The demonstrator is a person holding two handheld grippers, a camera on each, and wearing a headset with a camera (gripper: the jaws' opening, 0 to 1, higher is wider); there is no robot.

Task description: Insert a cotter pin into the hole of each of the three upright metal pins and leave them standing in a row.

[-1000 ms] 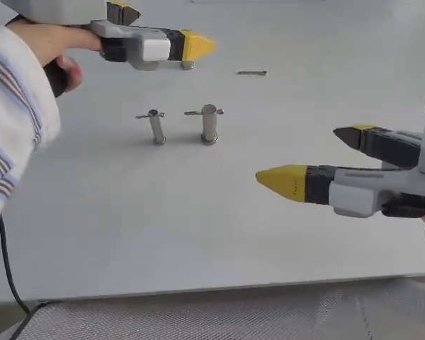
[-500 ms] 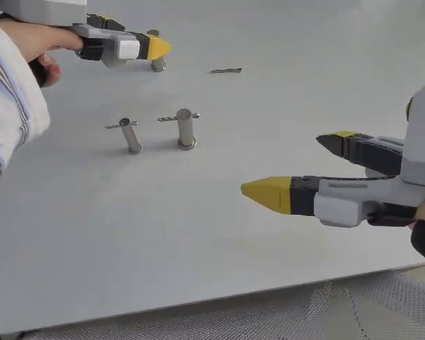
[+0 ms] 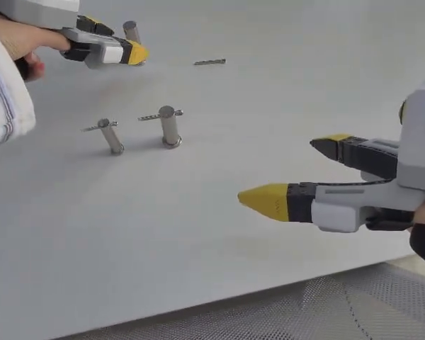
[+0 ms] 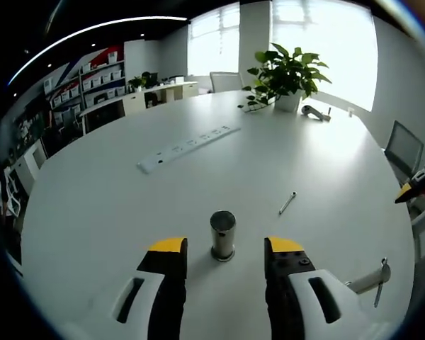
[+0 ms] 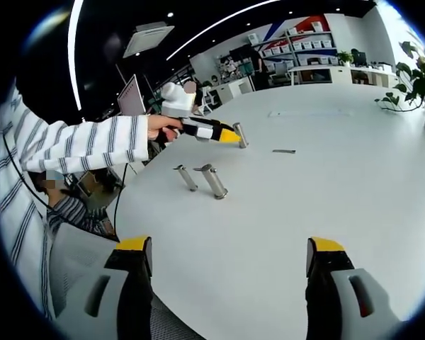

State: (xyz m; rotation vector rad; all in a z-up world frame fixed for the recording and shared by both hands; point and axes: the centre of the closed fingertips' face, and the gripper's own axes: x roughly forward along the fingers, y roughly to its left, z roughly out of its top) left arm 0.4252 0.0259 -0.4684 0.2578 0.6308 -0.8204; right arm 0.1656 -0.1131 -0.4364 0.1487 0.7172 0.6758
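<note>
Nearest, the right gripper is held with jaws spread wide and empty above the white table. Farther off to the left, the left metal pin and the right metal pin are stood side by side, each crossed by a cotter pin. Farthest, the bare third pin is flanked, untouched, by the spread jaws of the left gripper, with a loose cotter pin laid flat to its right.
</note>
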